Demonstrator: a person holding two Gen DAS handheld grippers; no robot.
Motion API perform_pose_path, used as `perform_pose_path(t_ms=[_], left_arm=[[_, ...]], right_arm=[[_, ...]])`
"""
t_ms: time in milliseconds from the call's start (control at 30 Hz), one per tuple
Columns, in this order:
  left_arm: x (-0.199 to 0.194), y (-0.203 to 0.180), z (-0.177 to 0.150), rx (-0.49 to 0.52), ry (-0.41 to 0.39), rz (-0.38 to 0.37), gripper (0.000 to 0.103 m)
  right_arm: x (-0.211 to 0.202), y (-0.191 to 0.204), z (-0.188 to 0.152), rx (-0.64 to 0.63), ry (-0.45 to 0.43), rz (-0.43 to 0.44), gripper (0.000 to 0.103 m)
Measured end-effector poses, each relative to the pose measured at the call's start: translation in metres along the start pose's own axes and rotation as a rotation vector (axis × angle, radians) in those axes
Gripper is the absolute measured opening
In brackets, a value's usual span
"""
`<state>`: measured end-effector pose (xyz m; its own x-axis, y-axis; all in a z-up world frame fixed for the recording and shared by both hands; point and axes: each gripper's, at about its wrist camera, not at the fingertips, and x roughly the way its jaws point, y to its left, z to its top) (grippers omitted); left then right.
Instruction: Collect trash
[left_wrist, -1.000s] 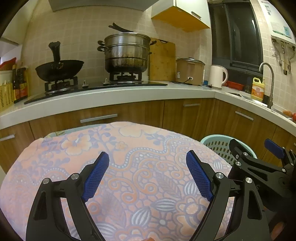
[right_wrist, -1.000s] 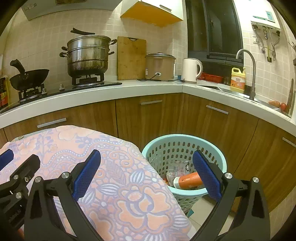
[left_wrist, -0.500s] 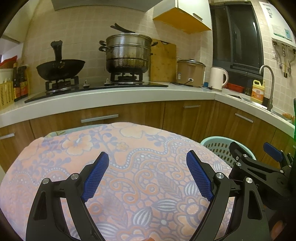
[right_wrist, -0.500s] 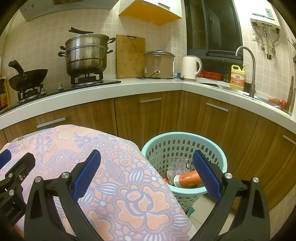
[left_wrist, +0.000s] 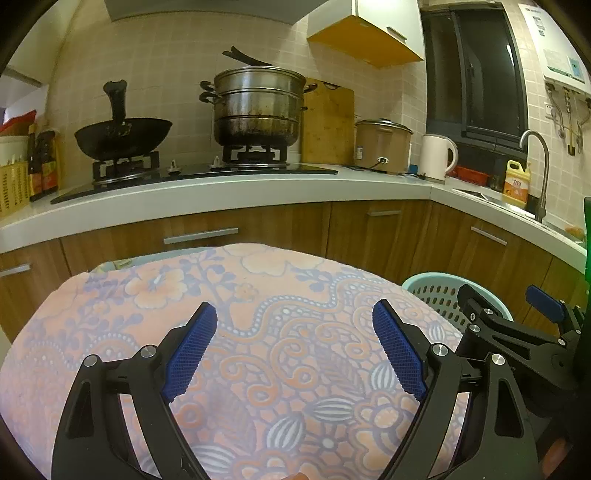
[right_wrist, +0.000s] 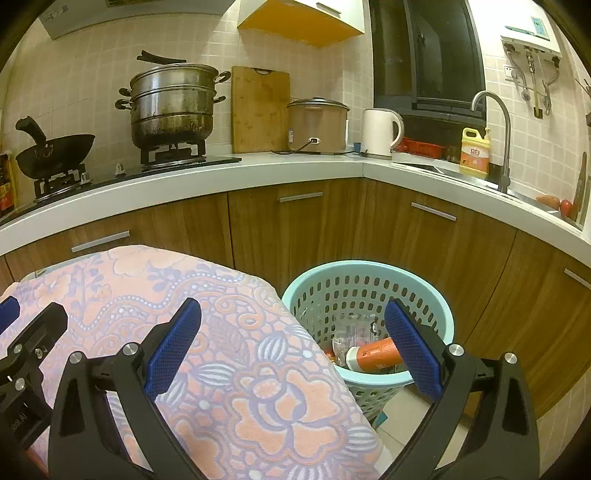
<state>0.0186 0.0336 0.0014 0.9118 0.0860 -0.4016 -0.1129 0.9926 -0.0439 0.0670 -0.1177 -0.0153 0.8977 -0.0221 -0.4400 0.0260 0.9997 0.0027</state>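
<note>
Right wrist view, orange bottle (right_wrist: 373, 353) in basket (right_wrist: 369, 271), label writing unreadable

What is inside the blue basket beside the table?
The basket holds an orange bottle lying on clear plastic wrappers. Anything deeper is hidden by them and the rim.

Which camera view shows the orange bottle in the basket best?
The right wrist view: the orange bottle lies in plain sight inside the basket. The left wrist view shows only part of the basket, half hidden by the right gripper; no bottle.
</note>
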Motion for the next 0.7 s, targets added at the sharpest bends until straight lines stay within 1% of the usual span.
perform_pose_path(t_ms=[333, 700], left_arm=[[0.0010, -0.0012, -0.0004, 0.011, -0.001, 0.000, 0.088], [0.0006, -0.0007, -0.0001, 0.013, -0.005, 0.001, 0.088]], right_arm=[[0.0001, 0.0009, 0.0001, -0.002, 0.003, 0.000, 0.095], [0.0019, -0.0037, 0.0005, 0.007, 0.002, -0.001, 0.095]])
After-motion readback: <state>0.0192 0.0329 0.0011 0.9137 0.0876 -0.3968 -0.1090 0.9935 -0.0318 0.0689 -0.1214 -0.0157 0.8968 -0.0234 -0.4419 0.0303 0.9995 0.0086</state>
